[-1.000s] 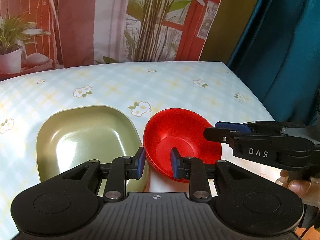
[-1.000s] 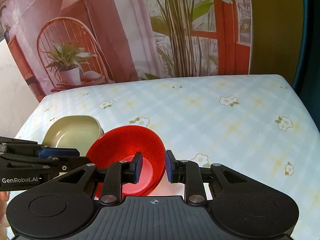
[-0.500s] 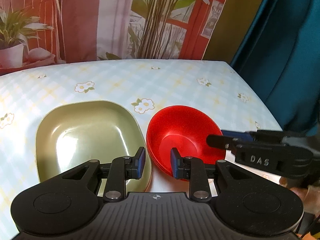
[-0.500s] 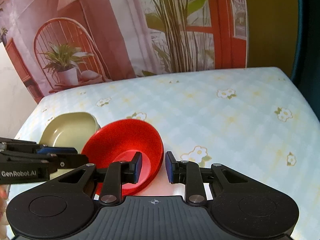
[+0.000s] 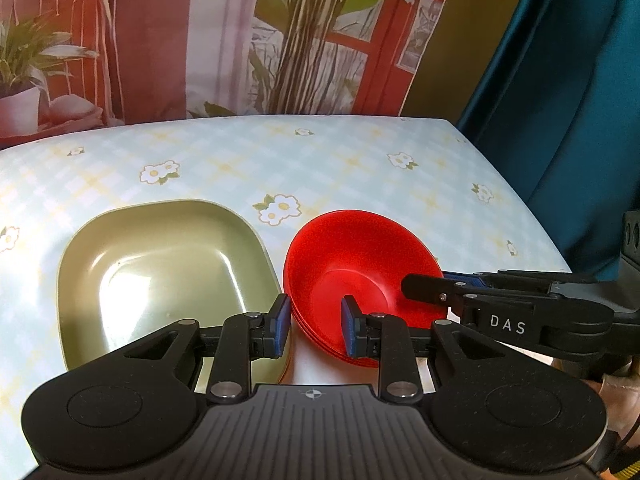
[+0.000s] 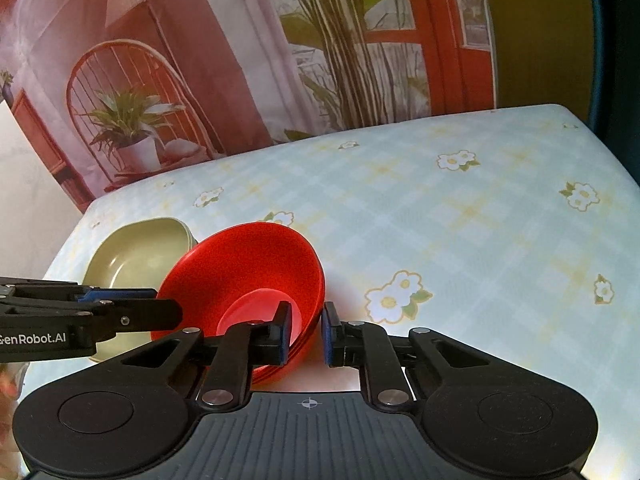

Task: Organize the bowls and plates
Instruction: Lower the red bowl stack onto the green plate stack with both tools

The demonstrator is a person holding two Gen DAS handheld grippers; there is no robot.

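A stack of red bowls [image 5: 352, 264] sits on the flowered tablecloth, right of a green squarish plate [image 5: 160, 276]. My left gripper [image 5: 314, 326] is open, its jaws straddling the near left rim of the red stack. My right gripper [image 6: 306, 330] is open too, its jaws straddling the near right rim of the same stack [image 6: 248, 272]. The green plate [image 6: 136, 252] lies to the left in the right wrist view. Each gripper shows in the other's view: the right gripper [image 5: 424, 286] and the left gripper [image 6: 168, 310].
The table [image 6: 460, 208] stretches away to the right and back, with its right edge by a dark teal curtain [image 5: 560, 100]. A printed backdrop with a chair and plants [image 6: 280, 60] stands behind the far edge.
Both grippers have stayed around the red stack's rim. The views have shifted slightly closer to the bowls; the right gripper tilted a little. The jaws have not closed.
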